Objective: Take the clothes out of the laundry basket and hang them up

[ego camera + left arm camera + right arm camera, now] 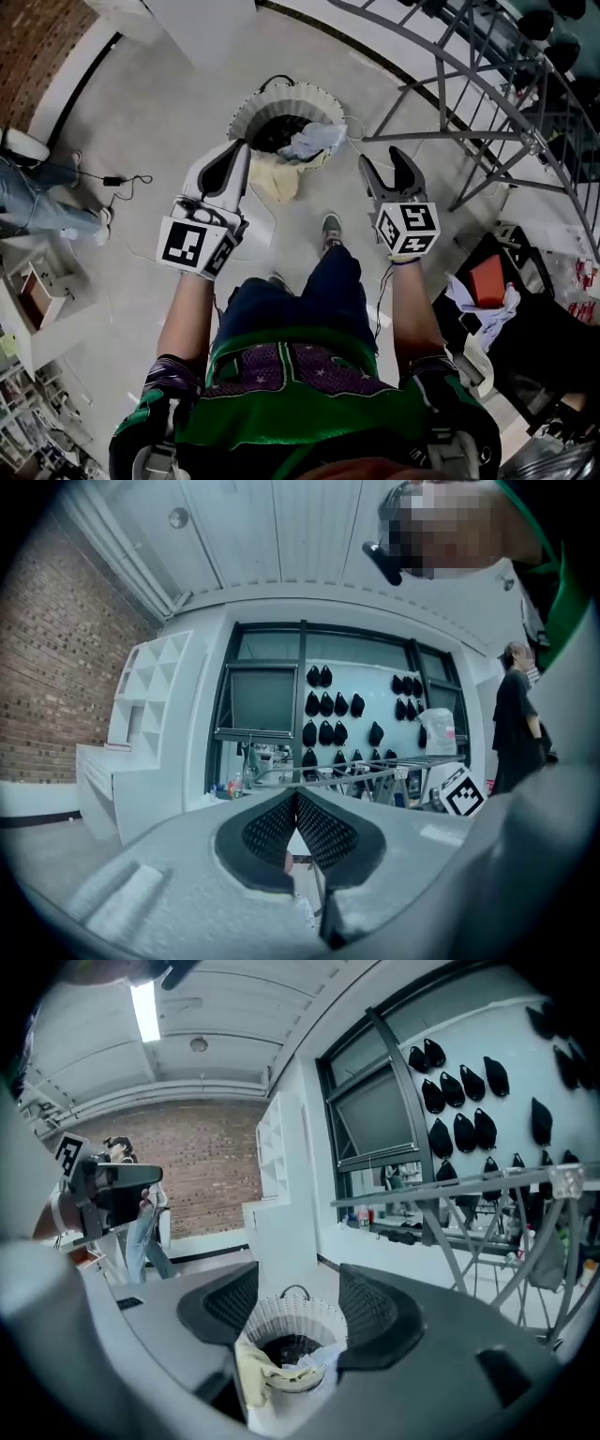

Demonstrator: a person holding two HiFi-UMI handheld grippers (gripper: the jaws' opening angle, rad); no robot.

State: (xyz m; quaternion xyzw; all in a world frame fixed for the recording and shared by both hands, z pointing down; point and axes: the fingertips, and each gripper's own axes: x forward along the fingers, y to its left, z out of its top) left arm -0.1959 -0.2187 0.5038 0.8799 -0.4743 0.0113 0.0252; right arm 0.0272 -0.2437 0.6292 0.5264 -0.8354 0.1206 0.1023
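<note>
While the person's green and purple top fills the bottom of the head view, both forearms reach up toward the middle of the frame, each holding a gripper with a marker cube. At centre left, the left gripper has its jaws pressed together with nothing held; its own view shows the two dark ribbed pads meeting at their tips. At centre right, the right gripper has its jaws spread wide, and in its own view the gap between them frames the laundry basket, which stands apart from them on the floor. In the head view the white basket sits at upper centre, just beyond the tips of both grippers. A pale yellow cloth hangs over its near rim and a light bluish cloth is bunched on its right rim, with a dark interior behind them. A grey metal drying rack stretches across the upper right. A second person in jeans stands at the far left edge, near a brick wall.
</note>
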